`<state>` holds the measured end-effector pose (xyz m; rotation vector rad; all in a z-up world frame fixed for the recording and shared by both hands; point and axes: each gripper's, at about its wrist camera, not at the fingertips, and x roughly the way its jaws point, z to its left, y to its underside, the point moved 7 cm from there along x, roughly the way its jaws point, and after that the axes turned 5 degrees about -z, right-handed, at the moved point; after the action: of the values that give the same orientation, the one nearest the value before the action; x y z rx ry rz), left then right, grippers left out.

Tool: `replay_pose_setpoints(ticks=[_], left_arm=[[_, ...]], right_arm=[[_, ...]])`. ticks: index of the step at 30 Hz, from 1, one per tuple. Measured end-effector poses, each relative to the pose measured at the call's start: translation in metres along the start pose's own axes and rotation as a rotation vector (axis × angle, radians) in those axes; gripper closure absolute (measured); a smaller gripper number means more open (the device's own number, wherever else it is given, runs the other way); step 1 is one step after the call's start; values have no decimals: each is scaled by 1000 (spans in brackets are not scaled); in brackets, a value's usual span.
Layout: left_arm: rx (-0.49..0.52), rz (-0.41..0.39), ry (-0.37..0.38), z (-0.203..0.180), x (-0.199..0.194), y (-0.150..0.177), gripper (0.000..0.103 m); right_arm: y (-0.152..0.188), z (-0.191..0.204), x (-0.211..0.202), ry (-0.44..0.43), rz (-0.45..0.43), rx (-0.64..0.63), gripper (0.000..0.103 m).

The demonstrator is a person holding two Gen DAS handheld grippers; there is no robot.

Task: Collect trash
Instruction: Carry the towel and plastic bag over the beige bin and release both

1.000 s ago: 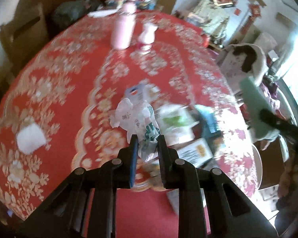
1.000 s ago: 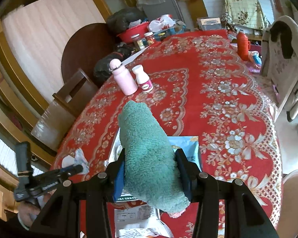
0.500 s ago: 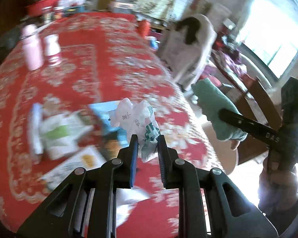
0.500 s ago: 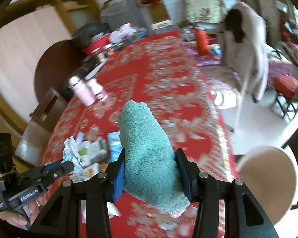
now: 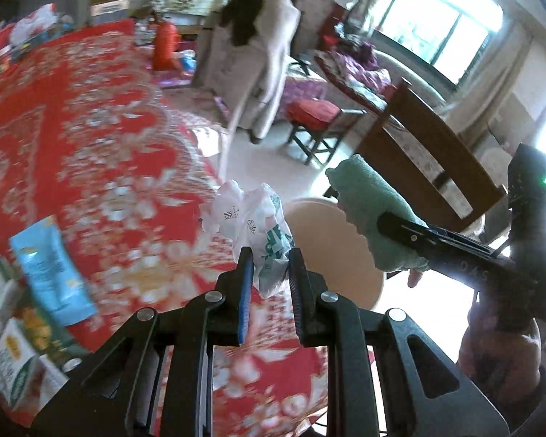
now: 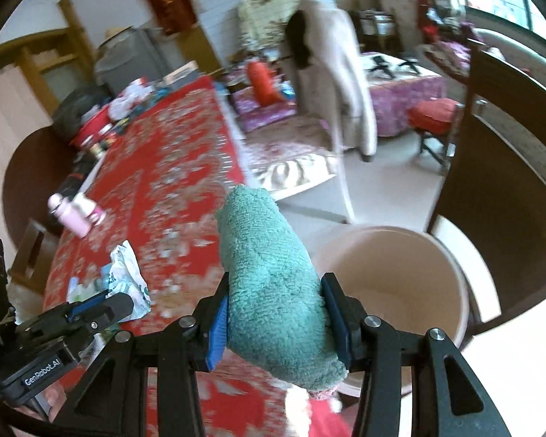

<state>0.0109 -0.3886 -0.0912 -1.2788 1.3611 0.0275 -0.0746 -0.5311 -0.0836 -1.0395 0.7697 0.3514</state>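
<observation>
My left gripper is shut on a crumpled white and green plastic wrapper, held above the table's right edge. The wrapper also shows in the right wrist view. My right gripper is shut on a folded green towel, which also shows in the left wrist view. A beige round bin stands on the floor beside the table, just right of the towel; it shows in the left wrist view behind the wrapper.
The round table has a red flowered cloth. A blue packet and cartons lie at its left. A pink bottle stands further off. Wooden chair and draped chair stand nearby.
Both grippers swung right, from over the table toward its edge and the beige bin. The wrapper and the towel stayed gripped.
</observation>
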Motion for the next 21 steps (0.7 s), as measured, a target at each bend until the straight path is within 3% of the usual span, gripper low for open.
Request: replay_pose_setpoints(ticks=[7, 16, 19, 21], left_arm=[[42, 42, 45, -40, 36, -1, 87], [28, 75, 99, -60, 65, 5, 85], [12, 93, 127, -64, 71, 6, 78], [8, 95, 127, -64, 71, 7, 67]], right_arm=[[10, -57, -1, 87, 25, 71, 57], [19, -89, 14, 140, 65, 117, 55], [19, -95, 16, 168, 69, 121, 52], [18, -99, 17, 182, 70, 118, 50]])
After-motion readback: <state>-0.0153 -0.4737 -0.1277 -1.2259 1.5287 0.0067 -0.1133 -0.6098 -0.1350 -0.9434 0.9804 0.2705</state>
